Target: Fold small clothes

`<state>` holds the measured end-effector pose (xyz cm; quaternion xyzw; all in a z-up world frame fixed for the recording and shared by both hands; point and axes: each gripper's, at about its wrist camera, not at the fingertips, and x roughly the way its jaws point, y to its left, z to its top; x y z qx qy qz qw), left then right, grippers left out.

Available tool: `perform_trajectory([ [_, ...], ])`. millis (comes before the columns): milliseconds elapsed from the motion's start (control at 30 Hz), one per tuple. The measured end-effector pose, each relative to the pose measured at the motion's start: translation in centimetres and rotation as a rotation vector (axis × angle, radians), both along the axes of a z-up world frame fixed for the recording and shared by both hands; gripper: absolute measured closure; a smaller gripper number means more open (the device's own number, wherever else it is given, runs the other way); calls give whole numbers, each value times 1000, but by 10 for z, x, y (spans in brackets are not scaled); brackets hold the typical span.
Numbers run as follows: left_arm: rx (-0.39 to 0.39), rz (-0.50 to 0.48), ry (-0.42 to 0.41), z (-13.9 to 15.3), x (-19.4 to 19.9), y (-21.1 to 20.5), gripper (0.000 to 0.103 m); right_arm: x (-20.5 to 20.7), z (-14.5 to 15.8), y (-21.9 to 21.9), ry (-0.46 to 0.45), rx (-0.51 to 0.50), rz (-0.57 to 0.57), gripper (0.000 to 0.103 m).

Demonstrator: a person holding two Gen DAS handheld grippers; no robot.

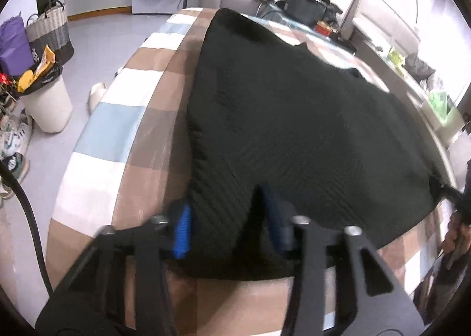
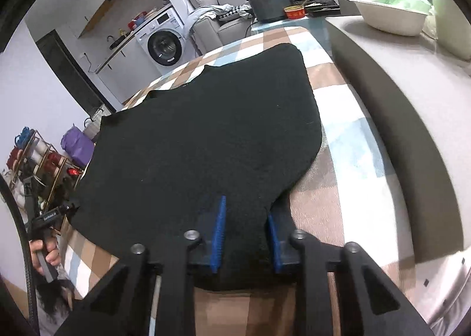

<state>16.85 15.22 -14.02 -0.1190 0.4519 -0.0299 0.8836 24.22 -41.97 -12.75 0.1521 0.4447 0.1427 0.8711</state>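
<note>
Both claws grip the near hem of the black garment on the checked tabletop.

On our left the floor lies open beside the tabletop edge, with a white bin [image 1: 48, 106] and a woven basket [image 1: 50, 29] standing well off. We have the left claw [image 1: 229, 227] clamped on the black garment [image 1: 294, 118] at its near edge — cloth bunches up between the blue pads [image 1: 182, 230]. The garment lies spread flat on the checked tabletop [image 1: 117, 118]; its left edge runs close along the tabletop rim, and its far edge stops short of the far rim, leaving bare checks there. The right claw [image 2: 247, 241] pinches the same near hem at the right corner. Beyond the garment's curved right edge we see a bare strip of tabletop — then a grey sofa arm [image 2: 397, 118] just beside it.
</note>
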Motion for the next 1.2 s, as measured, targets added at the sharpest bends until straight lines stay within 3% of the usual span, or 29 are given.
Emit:
perform_trajectory([
  [133, -17, 0, -51, 5, -5, 1, 92, -5, 13, -2, -60, 26, 16, 92],
  [233, -12, -7, -72, 8, -11, -1, 93, -8, 17, -3, -60, -13, 10, 94],
  [300, 22, -6, -63, 6, -13, -2, 93, -6, 6, -2, -8, -74, -3, 94],
  [467, 31, -11, -64, 6, -15, -2, 93, -3, 3, -11, 21, -6, -28, 91],
  [567, -7, 23, -72, 11, -10, 3, 90, 5, 5, -18, 33, 66, -48, 87],
  [700, -41, 8, -48, 9, 8, 3, 68, 24, 2, -20, 44, 121, -61, 83],
  [800, -62, 10, -23, 4, 24, 0, 67, 41, -4, -18, 70, 163, -60, 81],
  [900, -67, 30, -20, -1, 36, -1, 67, 53, -7, -11, 79, 143, -50, 81],
  [1033, -75, 31, -74, 5, 35, 1, 94, 48, 5, 2, -19, 74, -8, 96],
  [1200, -92, 2, -163, 25, 22, 1, 98, 31, 28, -1, -127, 75, 37, 96],
])
